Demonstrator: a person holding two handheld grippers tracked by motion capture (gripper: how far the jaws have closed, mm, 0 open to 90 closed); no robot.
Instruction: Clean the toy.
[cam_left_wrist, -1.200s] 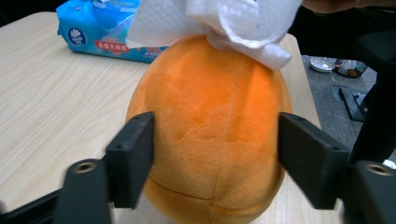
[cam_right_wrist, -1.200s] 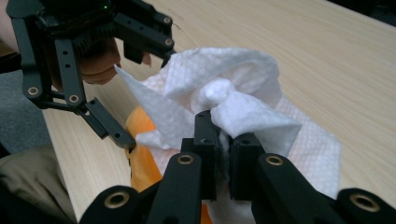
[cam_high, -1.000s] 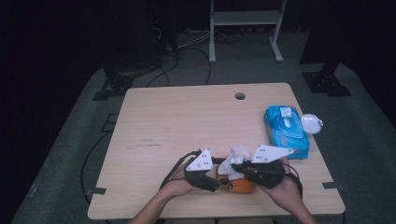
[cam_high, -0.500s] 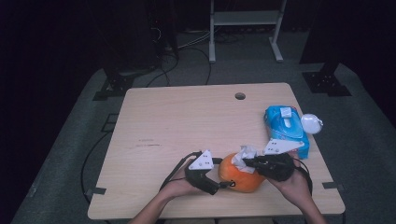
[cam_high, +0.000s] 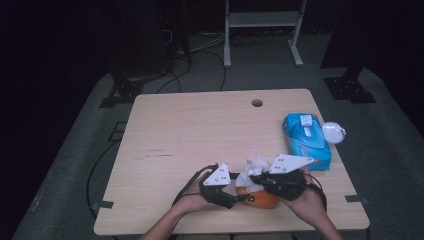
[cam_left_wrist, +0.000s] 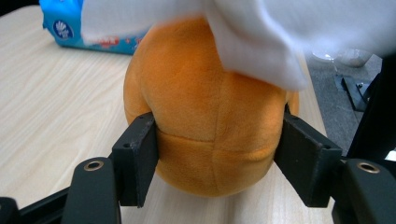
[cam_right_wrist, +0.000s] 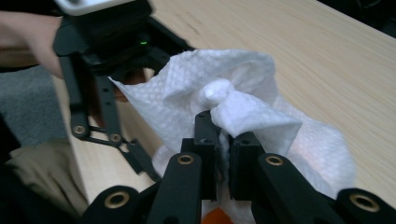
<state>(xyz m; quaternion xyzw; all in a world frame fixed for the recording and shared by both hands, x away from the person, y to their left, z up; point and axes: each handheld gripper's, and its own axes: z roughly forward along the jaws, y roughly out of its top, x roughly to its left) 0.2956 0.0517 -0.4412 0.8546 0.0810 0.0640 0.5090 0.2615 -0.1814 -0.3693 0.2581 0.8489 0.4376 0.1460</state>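
Dark room, pale table (cam_high: 200, 135). I've got the plush (cam_left_wrist: 205, 126) at the near edge, clamped in the left gripper (cam_left_wrist: 215, 163), whose jaws have just been closing, so it stays put. Right gripper (cam_right_wrist: 223, 140), pinched on the tissue (cam_right_wrist: 224, 98), wipes over it.

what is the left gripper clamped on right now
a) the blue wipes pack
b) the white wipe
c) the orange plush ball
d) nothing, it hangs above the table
c: in the left gripper view the left gripper's fingers press into both sides of the orange plush ball, while the right gripper pinches the white wipe over it.
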